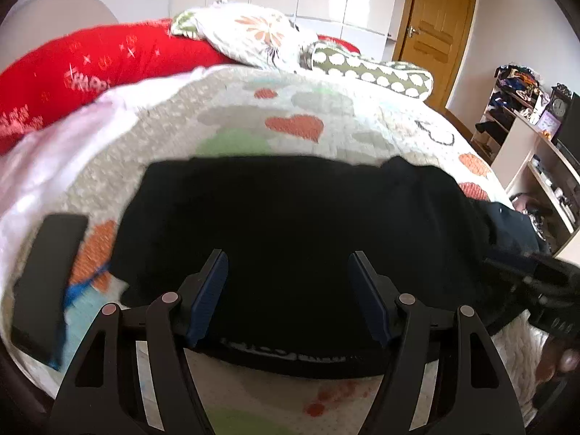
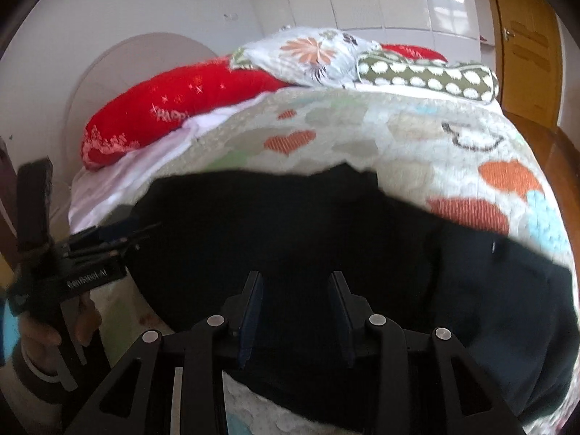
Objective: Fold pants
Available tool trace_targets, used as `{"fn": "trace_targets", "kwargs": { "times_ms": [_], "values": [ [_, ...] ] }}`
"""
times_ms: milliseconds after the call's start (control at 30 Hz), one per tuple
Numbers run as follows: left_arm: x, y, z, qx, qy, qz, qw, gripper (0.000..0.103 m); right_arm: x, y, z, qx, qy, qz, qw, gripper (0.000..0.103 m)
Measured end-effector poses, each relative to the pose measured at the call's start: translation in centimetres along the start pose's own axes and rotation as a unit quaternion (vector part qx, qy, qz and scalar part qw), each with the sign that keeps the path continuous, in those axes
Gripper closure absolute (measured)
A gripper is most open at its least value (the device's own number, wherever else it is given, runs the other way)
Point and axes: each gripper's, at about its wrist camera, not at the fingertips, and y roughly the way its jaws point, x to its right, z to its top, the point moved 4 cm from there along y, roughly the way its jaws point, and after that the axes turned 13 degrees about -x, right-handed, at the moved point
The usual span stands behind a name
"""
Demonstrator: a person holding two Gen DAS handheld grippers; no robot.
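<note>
On the bed [image 1: 362,123], over its heart-print quilt [image 2: 417,137], we see the black pants [image 1: 290,217] spread in a broad folded slab, reaching the near edge. Behind them lie a red pillow [image 1: 108,65] and a floral one [image 1: 253,32]. Our left gripper [image 1: 288,290] hangs over the pants' near hem, jaws wide, nothing between them. Our right gripper [image 2: 295,311] hovers above the cloth too, jaws parted more narrowly, pads clear of the fabric as far as we can tell.
</note>
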Motion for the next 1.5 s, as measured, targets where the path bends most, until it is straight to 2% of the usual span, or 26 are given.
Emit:
{"fn": "trace_targets", "kwargs": {
  "times_ms": [100,200,267,367,433,567,633,700,767,800,867,967,1033,1133,1167,1233,1300,1333,1433,1500],
  "values": [
    [0.1,1.8,-0.7,-0.026,-0.001,0.001,0.9997,0.034,1.0,1.9,-1.7,-0.032,0.019,0.006,0.999,0.067],
    [0.6,1.7,-0.7,-0.023,0.012,0.015,0.9996,0.034,1.6,0.9,-2.9,-0.012,0.024,0.026,0.999,0.067],
    [1.0,1.3,-0.4,-0.022,0.014,0.003,0.9997,0.034,2.8,-0.6,-3.2,0.000,0.035,0.031,0.999,0.067],
    [2.0,0.5,0.2,-0.008,0.021,-0.008,0.9997,0.034,6.0,-4.0,-3.5,0.037,0.067,-0.016,0.997,0.067],
    [2.9,0.6,0.8,-0.007,0.027,-0.015,0.9995,0.034,9.4,-6.4,-3.8,0.059,0.100,-0.064,0.991,0.066],
    [5.1,1.6,1.9,-0.020,0.037,-0.035,0.9985,0.034,15.4,-8.3,-4.1,0.056,0.156,-0.135,0.977,0.056],
    [6.5,2.3,2.1,-0.026,0.047,-0.042,0.9977,0.034,17.7,-7.7,-4.1,0.038,0.174,-0.142,0.974,0.056],
    [7.5,2.7,2.1,-0.030,0.056,-0.041,0.9971,0.034,19.4,-6.6,-4.1,0.026,0.192,-0.121,0.973,0.056],
    [8.3,3.2,2.2,-0.035,0.065,-0.040,0.9965,0.034,19.7,-6.0,-4.1,0.024,0.196,-0.093,0.976,0.059],
    [8.5,3.3,2.2,-0.036,0.067,-0.041,0.9963,0.034,19.4,-6.2,-4.1,0.030,0.185,-0.091,0.978,0.075],
    [8.8,3.4,2.2,-0.039,0.070,-0.042,0.9959,0.034,18.2,-7.3,-3.8,0.047,0.152,-0.106,0.982,0.099],
    [8.8,3.1,2.1,-0.037,0.069,-0.046,0.9959,0.034,17.4,-9.5,-4.1,0.063,0.129,-0.131,0.981,0.099],
    [8.6,2.8,2.0,-0.034,0.065,-0.050,0.9960,0.034,17.6,-10.3,-4.4,0.068,0.131,-0.139,0.979,0.099],
    [8.2,2.9,2.0,-0.035,0.056,-0.055,0.9963,0.034,19.5,-10.9,-5.5,0.060,0.155,-0.177,0.970,0.099],
    [8.2,3.0,2.0,-0.036,0.053,-0.057,0.9963,0.034,20.6,-10.3,-5.8,0.057,0.175,-0.178,0.967,0.100],
    [8.2,3.3,1.9,-0.043,0.050,-0.056,0.9963,0.034,21.6,-8.8,-6.0,0.045,0.187,-0.161,0.968,0.100],
    [8.3,3.3,1.6,-0.044,0.052,-0.054,0.9962,0.034,22.5,-7.2,-6.2,0.011,0.207,-0.151,0.967,0.100],
    [8.2,3.1,1.4,-0.043,0.054,-0.053,0.9962,0.034,22.7,-7.5,-6.3,0.013,0.214,-0.154,0.965,0.100],
    [8.1,2.2,1.2,-0.036,0.055,-0.060,0.9960,0.034,22.0,-10.6,-6.9,0.066,0.231,-0.149,0.959,0.098],
    [8.2,1.7,1.1,-0.032,0.056,-0.067,0.9957,0.034,20.6,-12.0,-7.0,0.081,0.221,-0.139,0.962,0.093]
  ]
}}
